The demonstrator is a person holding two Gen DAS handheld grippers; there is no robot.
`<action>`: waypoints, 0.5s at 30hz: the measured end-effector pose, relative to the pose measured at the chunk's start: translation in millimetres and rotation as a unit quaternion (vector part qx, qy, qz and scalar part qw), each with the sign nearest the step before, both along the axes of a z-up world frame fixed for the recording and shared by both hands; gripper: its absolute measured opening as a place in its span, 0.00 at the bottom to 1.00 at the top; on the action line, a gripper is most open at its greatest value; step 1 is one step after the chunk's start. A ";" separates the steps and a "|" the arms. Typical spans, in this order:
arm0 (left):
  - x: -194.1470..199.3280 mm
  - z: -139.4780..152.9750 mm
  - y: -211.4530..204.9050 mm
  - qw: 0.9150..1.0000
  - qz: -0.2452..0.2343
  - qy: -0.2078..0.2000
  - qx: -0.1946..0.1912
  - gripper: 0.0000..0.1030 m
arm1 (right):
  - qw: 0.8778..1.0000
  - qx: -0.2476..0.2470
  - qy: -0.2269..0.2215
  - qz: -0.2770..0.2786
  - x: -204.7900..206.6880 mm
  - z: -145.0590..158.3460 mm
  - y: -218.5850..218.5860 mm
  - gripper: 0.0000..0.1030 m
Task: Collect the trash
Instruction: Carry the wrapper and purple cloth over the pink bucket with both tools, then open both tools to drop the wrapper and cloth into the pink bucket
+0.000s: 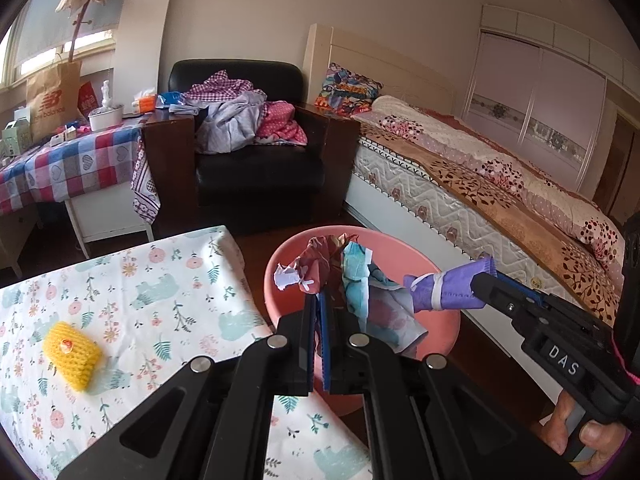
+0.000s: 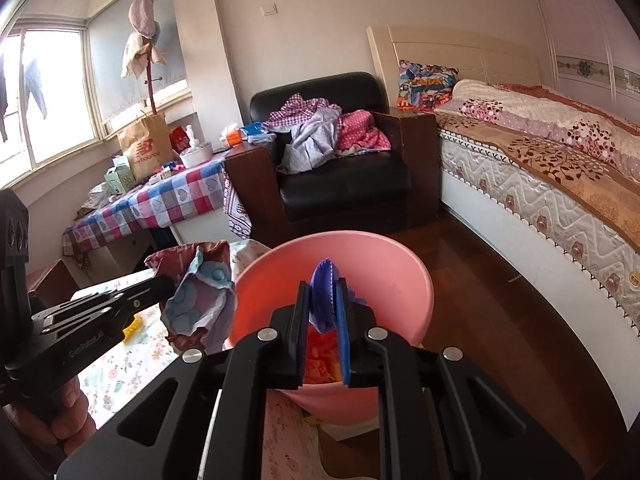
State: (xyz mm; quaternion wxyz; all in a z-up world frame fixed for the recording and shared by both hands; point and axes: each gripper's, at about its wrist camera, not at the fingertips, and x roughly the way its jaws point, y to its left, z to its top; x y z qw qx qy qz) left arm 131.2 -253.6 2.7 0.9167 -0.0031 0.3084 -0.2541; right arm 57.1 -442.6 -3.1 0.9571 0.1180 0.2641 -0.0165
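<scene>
A pink bin (image 1: 436, 340) stands on the floor beside a table with a floral cloth (image 1: 132, 304). My left gripper (image 1: 320, 300) is shut on a crumpled red and blue wrapper (image 1: 360, 280) and holds it over the bin. My right gripper (image 2: 324, 292) is shut on a purple mask (image 2: 323, 296) above the bin (image 2: 400, 280), where red trash (image 2: 320, 356) lies. In the left wrist view the right gripper (image 1: 480, 284) holds the mask (image 1: 444, 288) at the bin's right. A yellow foam net (image 1: 72, 354) lies on the table.
A bed (image 1: 500, 184) runs along the right. A black armchair (image 1: 256, 168) piled with clothes stands at the back. A cluttered table with a checked cloth (image 1: 68, 164) is at the left. Wooden floor (image 2: 500, 320) lies between bin and bed.
</scene>
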 end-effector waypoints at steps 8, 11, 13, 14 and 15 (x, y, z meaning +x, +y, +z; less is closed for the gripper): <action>12.3 -20.5 -25.7 1.000 -0.011 0.021 0.011 0.02 | 1.000 -0.001 0.026 -0.006 8.5 -18.1 -4.6 0.12; 15.9 -27.8 -32.4 0.999 -0.014 0.029 0.015 0.02 | 0.999 0.005 0.037 -0.008 13.1 -25.4 -8.4 0.12; 18.3 -32.2 -35.9 0.999 -0.015 0.032 0.019 0.02 | 0.999 0.017 0.045 -0.010 16.3 -29.8 -12.7 0.12; 19.3 -33.9 -36.1 0.999 -0.016 0.033 0.020 0.02 | 0.999 0.022 0.047 -0.011 17.9 -31.2 -15.0 0.12; 20.7 -36.1 -37.1 0.999 -0.016 0.035 0.021 0.02 | 0.998 0.025 0.048 -0.012 18.9 -32.7 -16.2 0.12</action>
